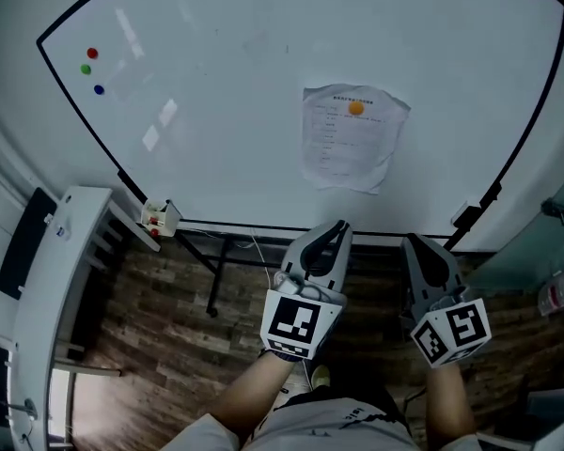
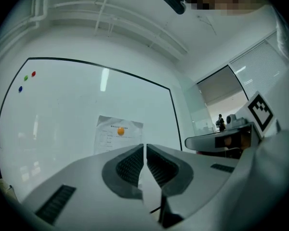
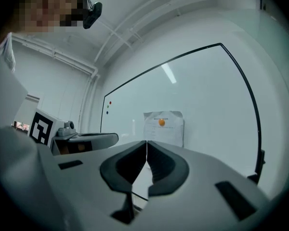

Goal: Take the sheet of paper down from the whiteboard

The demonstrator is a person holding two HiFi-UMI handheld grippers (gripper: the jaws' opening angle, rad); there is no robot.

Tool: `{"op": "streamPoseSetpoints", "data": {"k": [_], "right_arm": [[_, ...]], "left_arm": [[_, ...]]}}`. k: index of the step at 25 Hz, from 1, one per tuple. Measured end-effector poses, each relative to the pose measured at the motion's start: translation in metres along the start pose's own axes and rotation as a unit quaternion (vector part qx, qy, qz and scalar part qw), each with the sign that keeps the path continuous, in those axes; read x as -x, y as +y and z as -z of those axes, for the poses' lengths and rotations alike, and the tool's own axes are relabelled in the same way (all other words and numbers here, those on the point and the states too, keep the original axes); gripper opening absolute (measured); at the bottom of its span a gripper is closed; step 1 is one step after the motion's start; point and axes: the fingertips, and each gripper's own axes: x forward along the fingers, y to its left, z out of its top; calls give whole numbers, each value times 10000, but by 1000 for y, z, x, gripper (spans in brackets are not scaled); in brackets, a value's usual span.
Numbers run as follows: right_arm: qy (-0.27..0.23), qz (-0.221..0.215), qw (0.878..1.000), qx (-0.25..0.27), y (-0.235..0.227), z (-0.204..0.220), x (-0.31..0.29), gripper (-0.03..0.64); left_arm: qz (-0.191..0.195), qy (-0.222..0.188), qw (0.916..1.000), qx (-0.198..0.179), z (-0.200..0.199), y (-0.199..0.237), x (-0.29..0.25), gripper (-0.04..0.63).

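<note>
Presently, the sheet of paper (image 1: pixel 350 144) hangs on the whiteboard (image 1: pixel 244 83), right of the board's centre and in its lower half. It is pinned near its top edge by a single orange magnet (image 1: pixel 355 108). The sheet is wrinkled and its lower edge bulges slightly off the surface; its print is too small to read. On the left gripper (image 2: pixel 144 147) the jaws are together, the ribbed pads meeting along a thin line with nothing between them. On the right gripper (image 3: pixel 146 142) the jaws are likewise closed and hold nothing. In the head view both grippers sit side by side below the board's lower edge, pointing toward the board and apart from it; neither touches the sheet or the board. The left gripper lies roughly under the sheet, and the right gripper lies beside it, under the sheet's right edge. In each gripper view the sheet appears ahead, just above the jaw tips. A red magnet (image 1: pixel 92 54), a green magnet (image 1: pixel 86 69) and a blue magnet (image 1: pixel 98 89) form a cluster near the board's upper left corner, well apart from the sheet. A small pale box (image 1: pixel 160 217) sits at the board's lower left corner. A white desk (image 1: pixel 52 280) stands at the left, and the floor (image 1: pixel 169 289) is dark wood plank.
</note>
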Motion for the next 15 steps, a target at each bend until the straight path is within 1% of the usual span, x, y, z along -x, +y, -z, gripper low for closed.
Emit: {"op": "streamPoseSetpoints", "data": {"k": [4, 8, 11, 15], "right_arm": [[-91, 6, 9999, 58, -24, -9, -28, 13], [-225, -53, 9997, 68, -54, -17, -61, 14], [-288, -166, 9994, 93, -73, -26, -87, 14], [-420, -311, 9977, 431, -93, -45, -121, 14]], "left_arm": [[13, -24, 10000, -48, 3, 14, -37, 14], [-93, -135, 9998, -147, 0, 30, -76, 14], [-241, -104, 9994, -209, -3, 42, -100, 14], [-546, -140, 9976, -394, -12, 62, -132, 14]]}}
